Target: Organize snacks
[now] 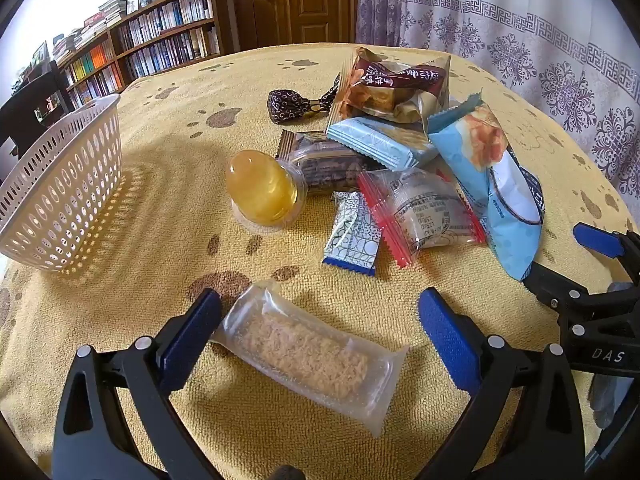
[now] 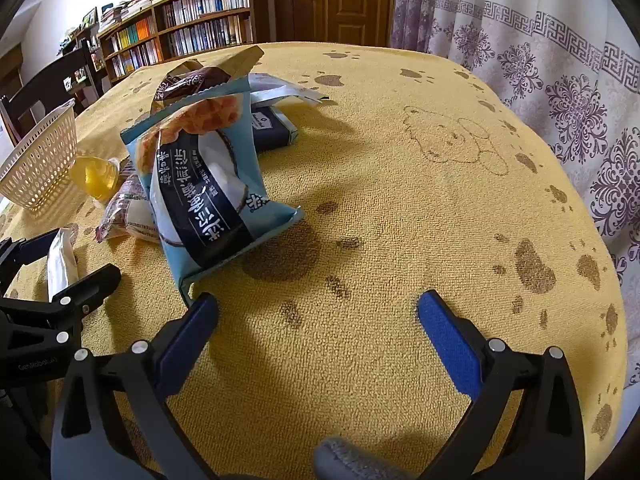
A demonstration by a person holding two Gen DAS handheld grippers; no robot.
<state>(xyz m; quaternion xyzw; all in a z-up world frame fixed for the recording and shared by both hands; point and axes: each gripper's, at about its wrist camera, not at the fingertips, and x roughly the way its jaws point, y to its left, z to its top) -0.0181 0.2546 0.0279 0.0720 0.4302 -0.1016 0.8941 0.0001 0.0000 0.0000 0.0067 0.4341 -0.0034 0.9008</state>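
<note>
Two hand-held grippers are working over a yellow paw-print tablecloth where a heap of snacks is waiting to be sorted. The left gripper is hovering with its blue-padded jaws spread wide on either side of a clear-wrapped floss cake bar, which is lying flat on the cloth, the left pad just at the end of the wrapper and the right pad apart from it. Beyond that bar, a yellow jelly cup is lying tipped on its side, and a white perforated basket is standing empty to the left of the jelly cup, well apart from the heap. To the right of the jelly cup are sitting a small blue-and-white patterned sachet, a clear packet with red edges, a dark transparent packet and a pale blue wrapped bar, with a brown pastry bag and a dark twisted candy behind them. The right gripper is also standing open, empty, its left fingertip just beside the lower corner of a large light-blue snack bag that is leaning on the heap. A bookshelf is lining the far wall.
</note>
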